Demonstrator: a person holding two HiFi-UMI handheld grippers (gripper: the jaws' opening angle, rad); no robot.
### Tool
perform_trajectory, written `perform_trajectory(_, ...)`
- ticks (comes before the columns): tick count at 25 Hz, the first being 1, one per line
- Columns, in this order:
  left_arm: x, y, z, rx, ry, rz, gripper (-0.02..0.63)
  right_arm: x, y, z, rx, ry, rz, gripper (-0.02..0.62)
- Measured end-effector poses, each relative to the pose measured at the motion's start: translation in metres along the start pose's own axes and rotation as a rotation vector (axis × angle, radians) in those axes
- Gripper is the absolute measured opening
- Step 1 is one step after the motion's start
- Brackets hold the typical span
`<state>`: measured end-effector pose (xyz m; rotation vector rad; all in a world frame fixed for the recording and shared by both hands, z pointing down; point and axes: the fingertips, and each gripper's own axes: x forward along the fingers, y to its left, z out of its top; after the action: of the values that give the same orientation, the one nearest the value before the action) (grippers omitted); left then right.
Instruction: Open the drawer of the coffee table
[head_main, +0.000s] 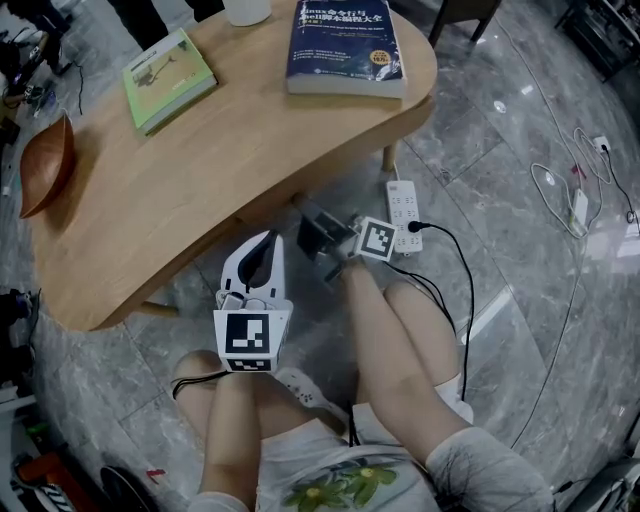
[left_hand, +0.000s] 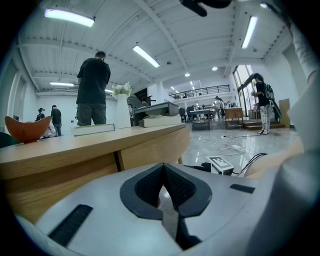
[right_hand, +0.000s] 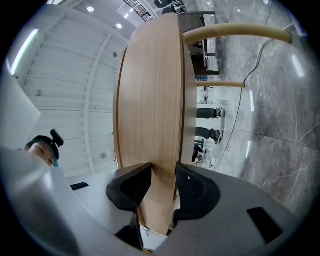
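The light wooden coffee table (head_main: 230, 170) fills the upper left of the head view, and its drawer is hidden under the near edge. My right gripper (head_main: 318, 232) reaches under that edge. In the right gripper view its dark pads (right_hand: 131, 186) press on both faces of a wooden drawer front (right_hand: 150, 100), so the right gripper (right_hand: 162, 187) is shut on it. My left gripper (head_main: 262, 245) hovers just in front of the table edge. The left gripper (left_hand: 162, 187) is shut with nothing in it, facing the wooden side panel (left_hand: 150, 150).
On the tabletop lie a green book (head_main: 168, 78), a blue book (head_main: 345, 45), a brown bowl (head_main: 45, 165) and a white cup (head_main: 247, 10). A white power strip (head_main: 404, 215) and cables (head_main: 570, 200) lie on the marble floor. A person (left_hand: 93, 90) stands beyond the table.
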<state>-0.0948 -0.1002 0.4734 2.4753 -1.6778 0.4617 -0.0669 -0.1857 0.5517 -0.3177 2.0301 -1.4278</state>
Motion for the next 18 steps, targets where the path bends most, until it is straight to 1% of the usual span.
perform_trajectory(5, -0.001, 0.001, 0.001, 0.026, -0.009, 0.005, 0.009, -0.004, 0.002, -0.001, 0.014, 0.003, 0.007, 0.163)
perform_trajectory(13, -0.004, 0.003, 0.0, 0.03, -0.017, 0.002, 0.009, -0.012, 0.006, -0.004, 0.024, 0.011, 0.016, 0.158)
perform_trajectory(18, -0.004, -0.004, 0.001, 0.03, -0.009, -0.035, 0.011, -0.017, 0.01, -0.005, 0.037, 0.012, 0.031, 0.155)
